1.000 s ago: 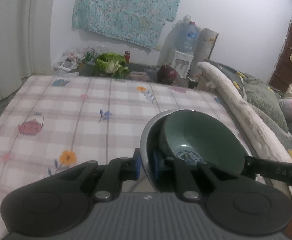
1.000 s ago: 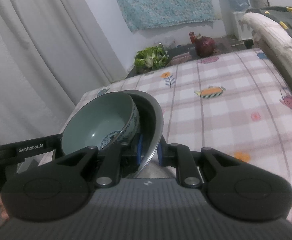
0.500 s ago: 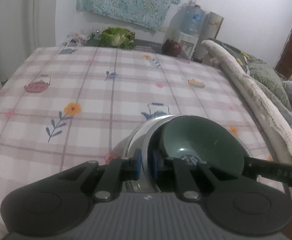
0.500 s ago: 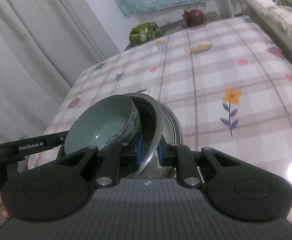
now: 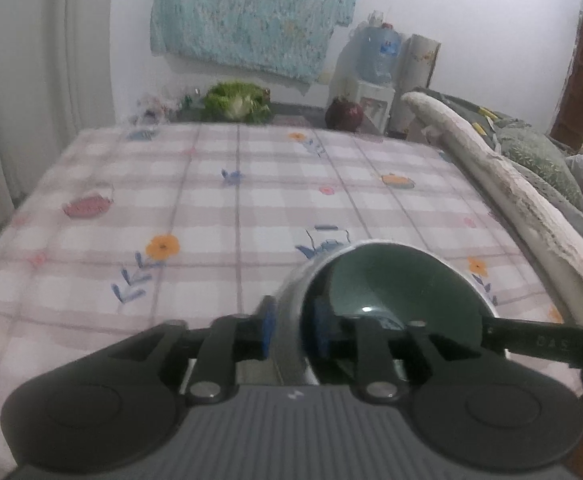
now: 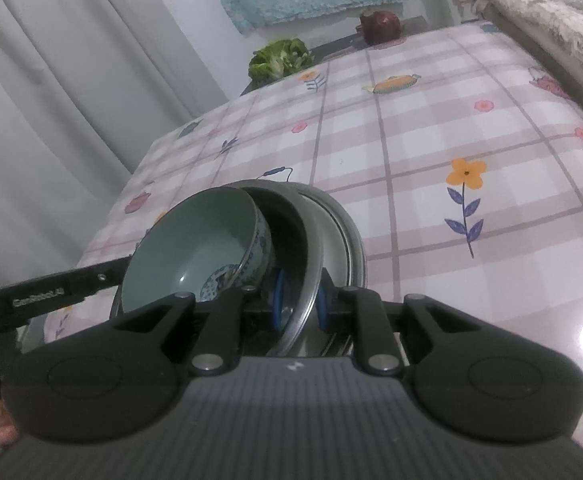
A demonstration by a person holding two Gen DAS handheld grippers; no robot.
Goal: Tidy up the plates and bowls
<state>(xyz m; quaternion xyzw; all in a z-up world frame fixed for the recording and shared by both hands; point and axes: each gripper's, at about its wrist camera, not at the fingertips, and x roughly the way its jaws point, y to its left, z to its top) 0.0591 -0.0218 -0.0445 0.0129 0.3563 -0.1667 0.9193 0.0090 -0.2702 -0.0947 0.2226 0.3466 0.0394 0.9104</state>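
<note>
Over the near end of the checked tablecloth [image 6: 431,152], printed with flowers and teapots, two grippers meet from opposite sides around a steel bowl [image 6: 303,248] with a green ceramic bowl [image 6: 195,248] sitting tilted inside it. The left gripper [image 5: 290,330] has the steel rim between its blue pads [image 5: 266,330], but its jaws are opening and a sliver of space shows on either side of the rim. The right gripper [image 6: 300,300] straddles the opposite rim; its jaws are also opening slightly, though the metal edge looks touched by both pads there. Just beneath the steel bowl, in the right wrist view, lies a steel plate [image 6: 347,240] on the cloth, and the bowl appears to rest on it. At the far end of the table sit a head of leafy greens [image 5: 235,102] and a dark red onion [image 5: 343,114], well apart from the dishes, with a water dispenser [image 5: 375,76] against the wall behind.
</note>
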